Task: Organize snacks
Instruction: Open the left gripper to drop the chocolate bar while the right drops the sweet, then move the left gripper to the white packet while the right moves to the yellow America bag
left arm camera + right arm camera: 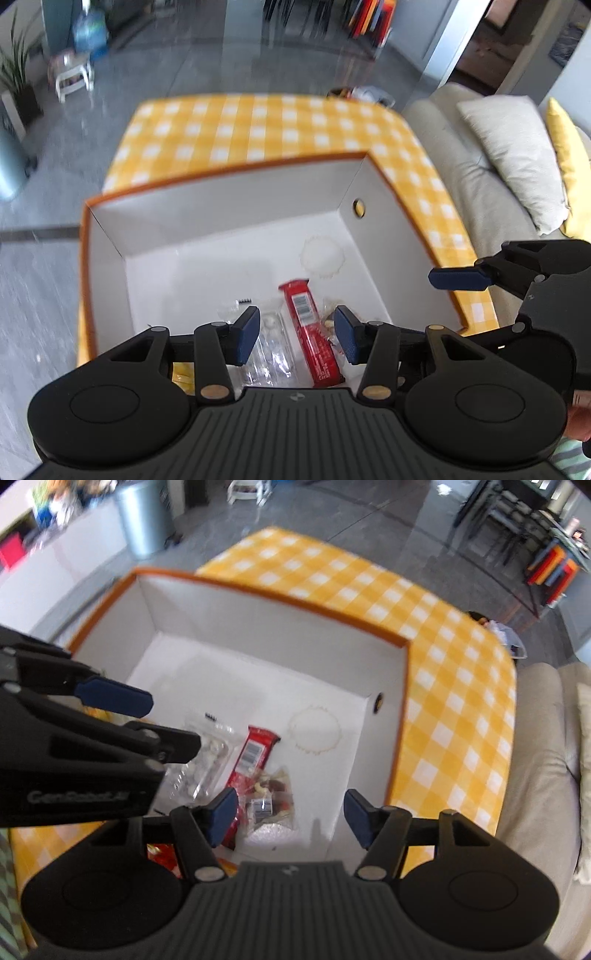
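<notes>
A white box with an orange rim (pixel 221 206) (pixel 277 627) stands on a yellow checked tablecloth (pixel 258 125). On its floor lie a red snack bar (pixel 301 306) (pixel 255 753), a clear packet of pale sweets (pixel 271 350) (pixel 207 764) and a clear nut-mix packet (pixel 271 797). My left gripper (pixel 297 334) hangs open above the bar and the clear packet, pads touching nothing. My right gripper (pixel 290 819) is open above the nut-mix packet, also holding nothing. Both hover side by side over the box's near half.
A white scalloped paper disc (pixel 321 256) (pixel 314 733) lies near the box's right wall. A red-and-yellow wrapper (pixel 162 853) shows under the right gripper, outside the box. A beige sofa with cushions (pixel 480 166) stands right of the table, a metal bin (pixel 142 517) beyond.
</notes>
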### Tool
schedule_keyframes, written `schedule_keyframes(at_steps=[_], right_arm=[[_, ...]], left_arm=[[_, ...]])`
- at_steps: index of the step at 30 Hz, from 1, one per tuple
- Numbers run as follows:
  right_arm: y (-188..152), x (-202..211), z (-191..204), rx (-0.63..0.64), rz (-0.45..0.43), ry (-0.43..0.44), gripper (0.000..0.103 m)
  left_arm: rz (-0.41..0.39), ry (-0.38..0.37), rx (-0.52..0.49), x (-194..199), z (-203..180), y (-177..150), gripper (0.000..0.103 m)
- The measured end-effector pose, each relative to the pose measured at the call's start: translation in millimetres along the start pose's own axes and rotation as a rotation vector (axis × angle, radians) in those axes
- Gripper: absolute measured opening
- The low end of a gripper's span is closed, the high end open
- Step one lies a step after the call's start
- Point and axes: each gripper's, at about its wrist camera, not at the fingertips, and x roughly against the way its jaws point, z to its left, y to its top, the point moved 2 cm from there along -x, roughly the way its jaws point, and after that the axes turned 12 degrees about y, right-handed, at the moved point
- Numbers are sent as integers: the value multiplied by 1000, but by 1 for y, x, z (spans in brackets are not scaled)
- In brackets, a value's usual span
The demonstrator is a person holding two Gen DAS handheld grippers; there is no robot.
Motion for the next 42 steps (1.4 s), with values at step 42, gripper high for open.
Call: schedule_keyframes(at_steps=[42], right_arm=[[-245, 94, 82, -308, -419, -138, 62]], left_arm=[[-222, 83, 10, 104, 4, -195, 57]])
